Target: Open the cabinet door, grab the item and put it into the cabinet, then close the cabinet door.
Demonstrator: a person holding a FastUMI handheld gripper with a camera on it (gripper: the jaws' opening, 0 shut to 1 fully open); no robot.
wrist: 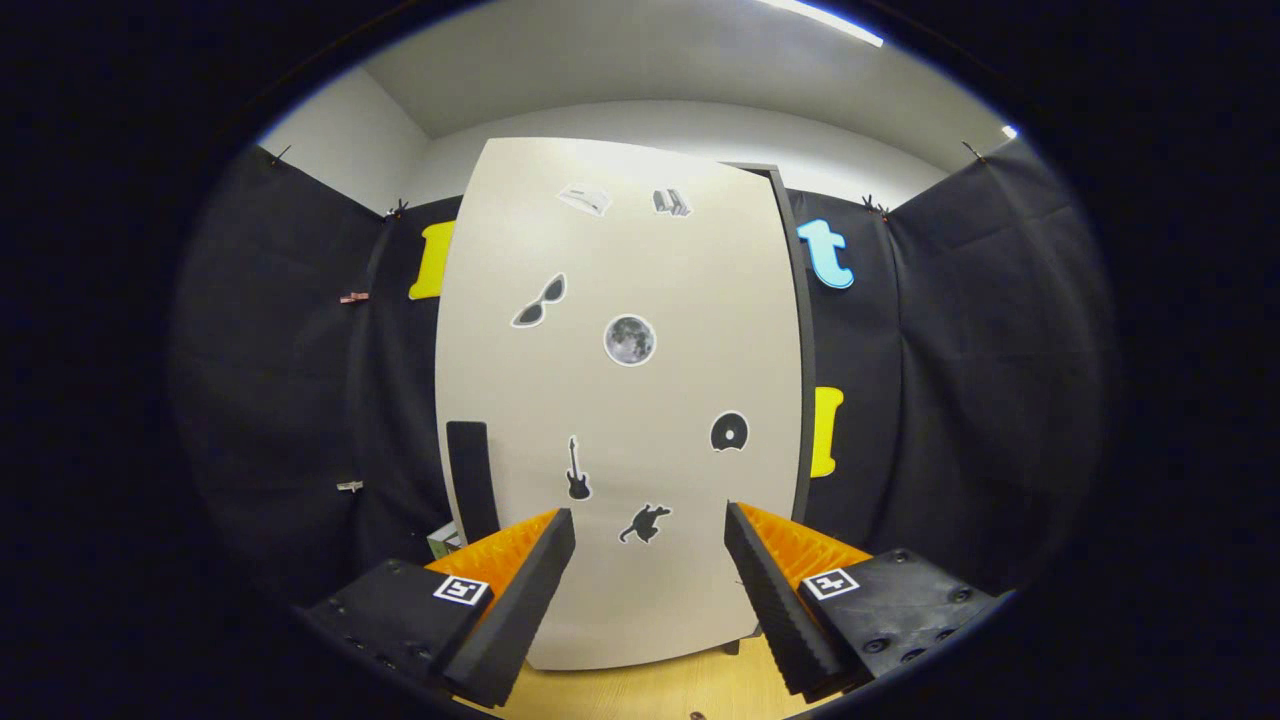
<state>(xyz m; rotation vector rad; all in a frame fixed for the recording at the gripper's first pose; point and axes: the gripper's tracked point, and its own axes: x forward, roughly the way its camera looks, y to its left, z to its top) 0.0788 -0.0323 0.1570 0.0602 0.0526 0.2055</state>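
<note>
- A small green-and-white item, partly hidden, is seen just beyond the left finger, at the foot of the cabinet.
- A dark vertical handle is seen above the left finger, near the door's left edge.
- The gripper is held wide open, with nothing between its fingers.
- The white cabinet door, shut and dotted with stickers, stands ahead of the fingers.
- A wooden tabletop lies below the fingers.
</note>
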